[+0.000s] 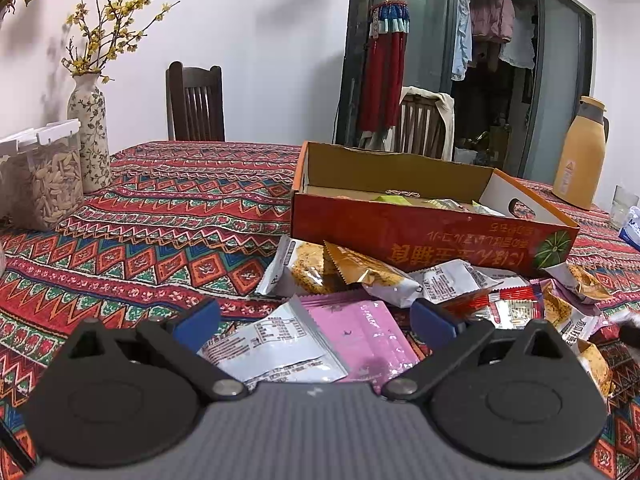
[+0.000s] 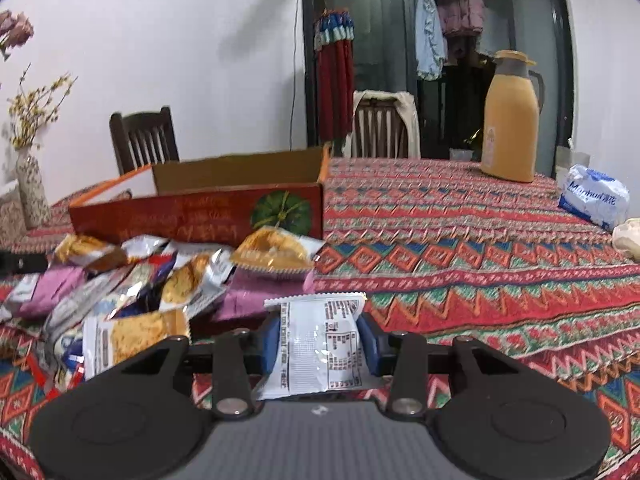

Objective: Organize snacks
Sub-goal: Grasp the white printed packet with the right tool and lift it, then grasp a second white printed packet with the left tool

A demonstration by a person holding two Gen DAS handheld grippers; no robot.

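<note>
A red cardboard box (image 1: 420,236) with a pumpkin picture stands open on the table, a few packets inside; it also shows in the right wrist view (image 2: 192,216). A pile of snack packets (image 1: 360,276) lies in front of it. My left gripper (image 1: 316,320) is open, low over a pink packet (image 1: 360,332) and a white packet (image 1: 272,344). My right gripper (image 2: 320,340) is shut on a white snack packet (image 2: 320,344), held just above the tablecloth to the right of the pile (image 2: 140,280).
A patterned tablecloth (image 1: 160,232) covers the table. A seed container (image 1: 44,180) and flower vase (image 1: 90,136) stand far left. A yellow thermos (image 2: 512,120) and tissue pack (image 2: 594,196) stand far right. Chairs (image 1: 196,100) are behind the table.
</note>
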